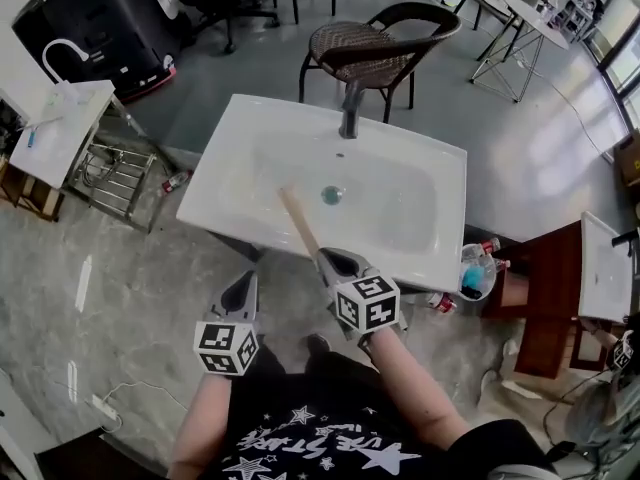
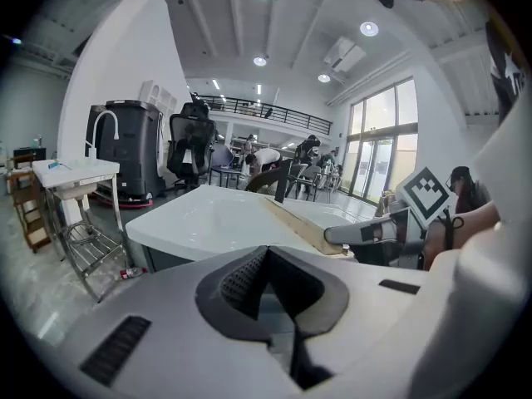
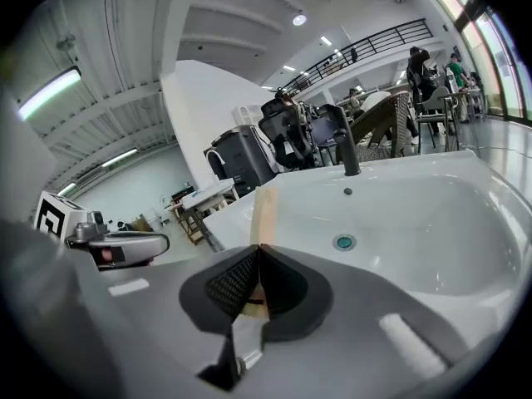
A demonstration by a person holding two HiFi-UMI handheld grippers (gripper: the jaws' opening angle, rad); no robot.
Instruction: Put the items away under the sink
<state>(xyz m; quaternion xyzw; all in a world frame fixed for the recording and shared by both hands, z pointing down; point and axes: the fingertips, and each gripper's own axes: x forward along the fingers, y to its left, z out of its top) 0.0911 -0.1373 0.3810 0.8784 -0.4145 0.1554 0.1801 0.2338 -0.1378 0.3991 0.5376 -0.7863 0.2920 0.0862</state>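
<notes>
A long, flat wooden stick (image 1: 298,218) slants over the front of the white sink (image 1: 225,173), its far end above the basin near the drain (image 1: 332,195). My right gripper (image 1: 323,259) is shut on the stick's near end, just off the sink's front rim. In the right gripper view the stick (image 3: 264,213) runs out from between the closed jaws of the right gripper (image 3: 259,249). My left gripper (image 1: 246,282) hangs lower left of the sink front, shut and holding nothing. The left gripper view shows its jaws (image 2: 266,250) meeting, with the stick (image 2: 296,221) ahead on the right.
A dark faucet (image 1: 350,108) stands at the sink's back rim, a wicker chair (image 1: 375,43) behind it. Left are a small white washstand (image 1: 62,128) and a metal rack (image 1: 112,180). Bottles (image 1: 472,273) and a wooden cabinet (image 1: 545,298) sit to the right.
</notes>
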